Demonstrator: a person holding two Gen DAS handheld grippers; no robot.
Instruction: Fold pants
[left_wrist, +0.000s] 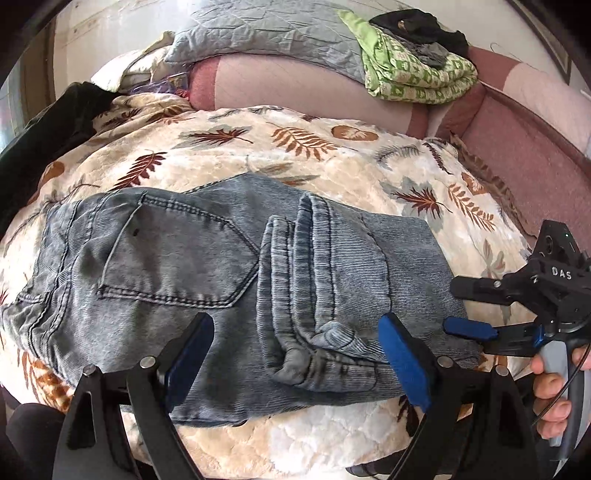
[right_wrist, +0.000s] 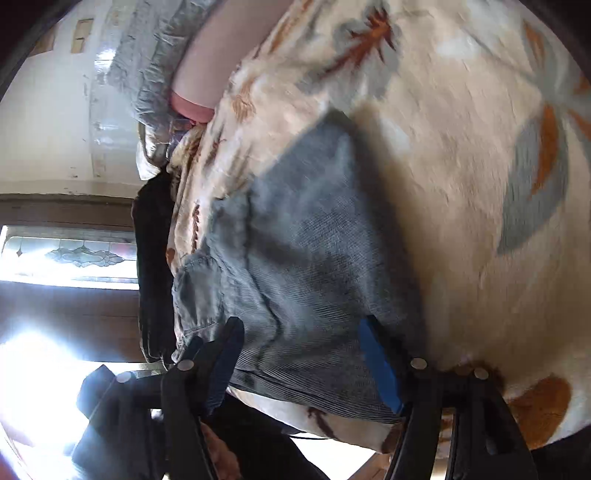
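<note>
Left wrist view looks forward and down over the bed; right wrist view, rolled sideways, sits closer; both share the pants (left_wrist: 207, 280) (right_wrist: 306, 258).

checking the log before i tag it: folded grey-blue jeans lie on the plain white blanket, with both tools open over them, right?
Not quite: the blanket is not plain white. It is cream with a brown and grey leaf print, as the left wrist view shows. The rest holds: the folded grey-blue denim jeans lie on it, and the left tool and right tool are open over them.

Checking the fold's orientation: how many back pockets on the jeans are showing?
1. The back pocket faces up on the jeans, left of the stacked leg hems. The other may be folded underneath.
</note>
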